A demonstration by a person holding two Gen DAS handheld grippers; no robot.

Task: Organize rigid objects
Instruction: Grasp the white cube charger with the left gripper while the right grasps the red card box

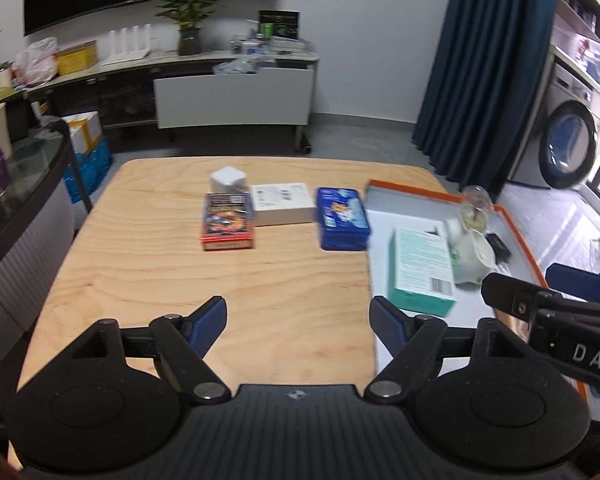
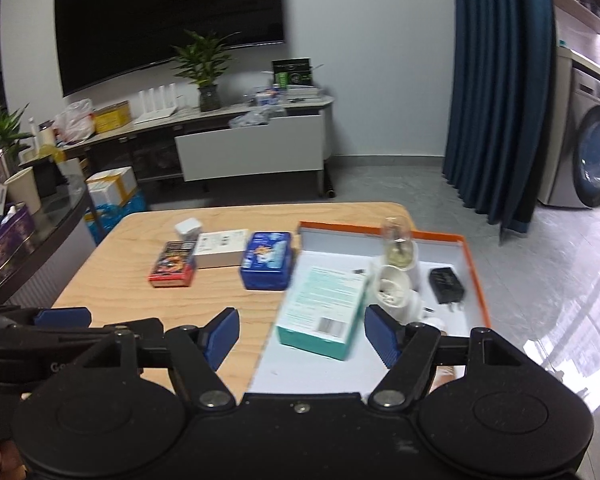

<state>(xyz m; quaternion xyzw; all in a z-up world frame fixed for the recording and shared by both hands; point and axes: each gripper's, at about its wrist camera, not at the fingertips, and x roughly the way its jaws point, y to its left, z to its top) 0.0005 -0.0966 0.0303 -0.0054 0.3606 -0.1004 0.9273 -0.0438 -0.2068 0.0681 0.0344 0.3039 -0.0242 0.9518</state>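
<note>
On the wooden table [image 1: 180, 280] lie a red card box [image 1: 228, 224], a white box [image 1: 282, 204], a small white cube [image 1: 228, 179] and a blue tin [image 1: 342, 218]. To their right, an orange-rimmed white tray [image 2: 380, 228] holds a teal box [image 2: 324, 310], a white ceramic piece [image 2: 394, 292], a glass [image 2: 398, 244] and a black charger [image 2: 446, 284]. My left gripper [image 1: 298, 320] hovers open over the table's near part, with nothing between its pads. My right gripper [image 2: 300, 332] is open too, just short of the teal box and not touching it.
A glass-topped counter [image 1: 40, 156] with boxes stands close on the left. Behind the table are a low cabinet [image 1: 232, 100] with a plant and clutter, a blue curtain [image 1: 488, 60] and a washing machine [image 1: 568, 144] on the right.
</note>
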